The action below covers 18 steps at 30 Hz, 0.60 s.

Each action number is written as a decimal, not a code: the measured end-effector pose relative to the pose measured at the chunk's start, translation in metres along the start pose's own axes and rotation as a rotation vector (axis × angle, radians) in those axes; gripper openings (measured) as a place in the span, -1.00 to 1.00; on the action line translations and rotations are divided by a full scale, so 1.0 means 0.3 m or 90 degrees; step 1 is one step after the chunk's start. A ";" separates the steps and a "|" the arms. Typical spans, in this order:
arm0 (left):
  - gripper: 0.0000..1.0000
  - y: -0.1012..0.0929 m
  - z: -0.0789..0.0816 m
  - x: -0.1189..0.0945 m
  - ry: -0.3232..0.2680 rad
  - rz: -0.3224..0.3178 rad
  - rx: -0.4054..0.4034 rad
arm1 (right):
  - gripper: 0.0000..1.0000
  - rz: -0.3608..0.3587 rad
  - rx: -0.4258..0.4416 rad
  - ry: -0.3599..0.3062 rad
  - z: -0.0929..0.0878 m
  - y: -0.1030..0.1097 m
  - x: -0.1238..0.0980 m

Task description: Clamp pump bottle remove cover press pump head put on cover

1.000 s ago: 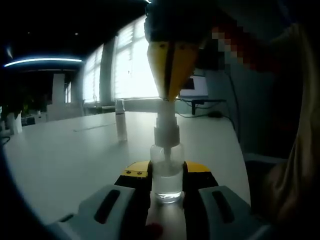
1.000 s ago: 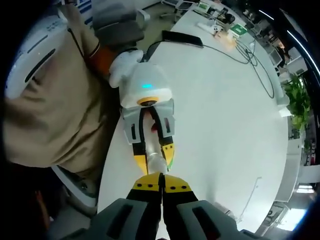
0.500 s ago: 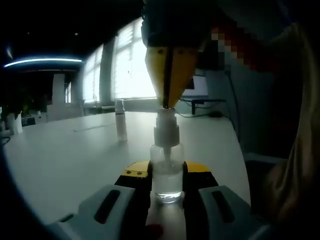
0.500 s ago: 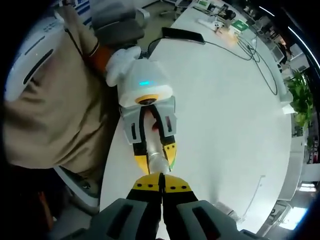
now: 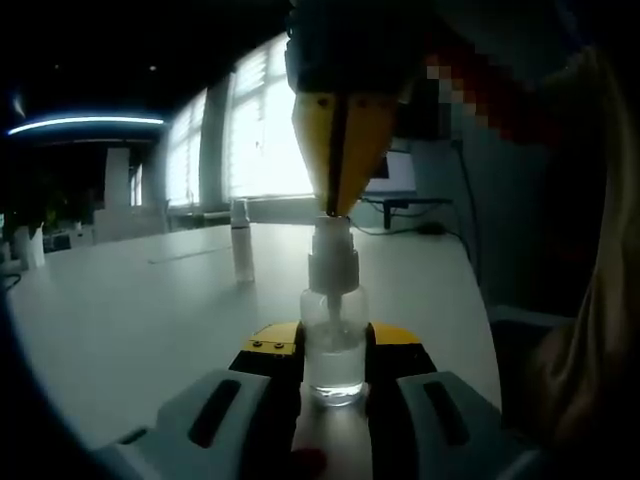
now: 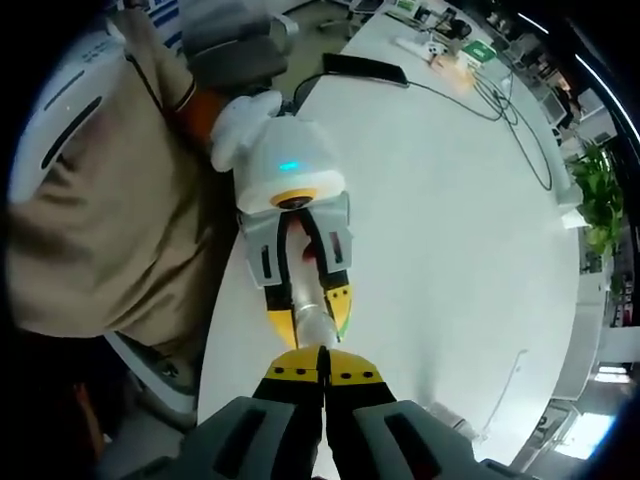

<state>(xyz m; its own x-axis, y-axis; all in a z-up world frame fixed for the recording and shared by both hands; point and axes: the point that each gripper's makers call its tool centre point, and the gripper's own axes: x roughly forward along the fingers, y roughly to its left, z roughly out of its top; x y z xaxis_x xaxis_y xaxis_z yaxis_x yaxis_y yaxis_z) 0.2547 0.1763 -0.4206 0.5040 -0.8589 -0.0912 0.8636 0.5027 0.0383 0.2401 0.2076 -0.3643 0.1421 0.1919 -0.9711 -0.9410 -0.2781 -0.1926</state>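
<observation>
Left gripper (image 5: 335, 372) jaws pinch the pump bottle (image 5: 334, 345), steadying it; right gripper (image 5: 342, 200), jaws pressed together, bears down on pump head (image 5: 332, 262).

left hand-held gripper (image 5: 335, 365) clamped, right hand-held gripper (image 6: 322, 362) apparently closed
</observation>
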 end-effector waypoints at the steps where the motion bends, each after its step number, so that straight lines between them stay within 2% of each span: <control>1: -0.71 0.001 0.000 0.000 0.000 0.000 0.000 | -1.00 -0.004 -0.003 -0.001 0.001 0.001 -0.006; 18: -0.70 0.002 0.000 0.000 0.000 -0.002 -0.001 | -1.00 -0.018 -0.027 -0.011 0.003 -0.006 -0.019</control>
<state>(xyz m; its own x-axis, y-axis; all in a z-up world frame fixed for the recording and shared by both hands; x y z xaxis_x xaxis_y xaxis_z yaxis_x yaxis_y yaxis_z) 0.2553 0.1766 -0.4206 0.5018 -0.8602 -0.0908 0.8648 0.5007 0.0364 0.2407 0.2078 -0.3581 0.1632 0.2171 -0.9624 -0.9229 -0.3111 -0.2267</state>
